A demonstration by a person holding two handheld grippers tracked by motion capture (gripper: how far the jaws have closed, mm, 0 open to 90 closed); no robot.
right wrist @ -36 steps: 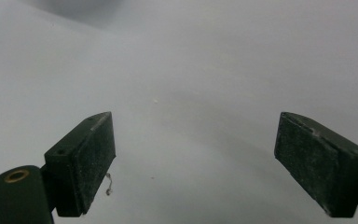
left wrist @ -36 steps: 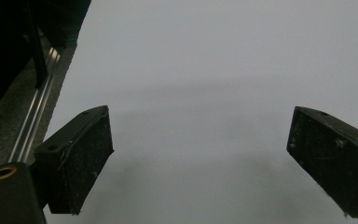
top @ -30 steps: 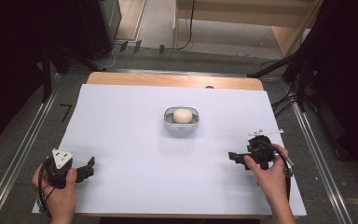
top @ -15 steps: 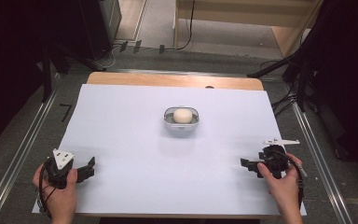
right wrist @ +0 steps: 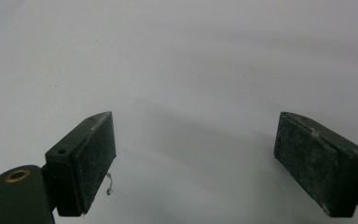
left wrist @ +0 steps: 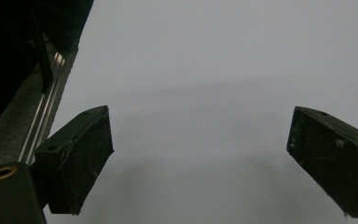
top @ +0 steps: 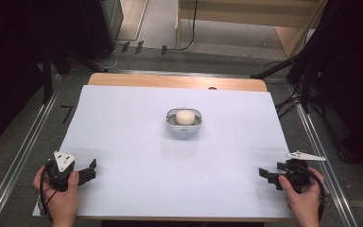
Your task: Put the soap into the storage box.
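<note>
A small clear bowl [top: 184, 128] holding a pale round ball [top: 185, 117] stands in the middle of the white table sheet [top: 132, 142]. My left gripper [top: 91, 170] rests near the front left corner, open, held by a hand. At the front right my right gripper [top: 267, 174] is open too, its jaws pointing left. In the left gripper view the gripper [left wrist: 198, 163] has wide-apart jaws with bare sheet between them. The right gripper view shows the gripper [right wrist: 196, 161] the same way, empty.
A wooden table edge [top: 175, 82] shows beyond the sheet at the back. Metal rails [top: 23, 146] run along both sides, with dark floor and cables [top: 137, 47] behind. A rail [left wrist: 46, 107] lies left of the sheet in the left gripper view.
My right gripper has drawn back toward the front right corner of the sheet. The left gripper and the bowl have stayed where they were.
</note>
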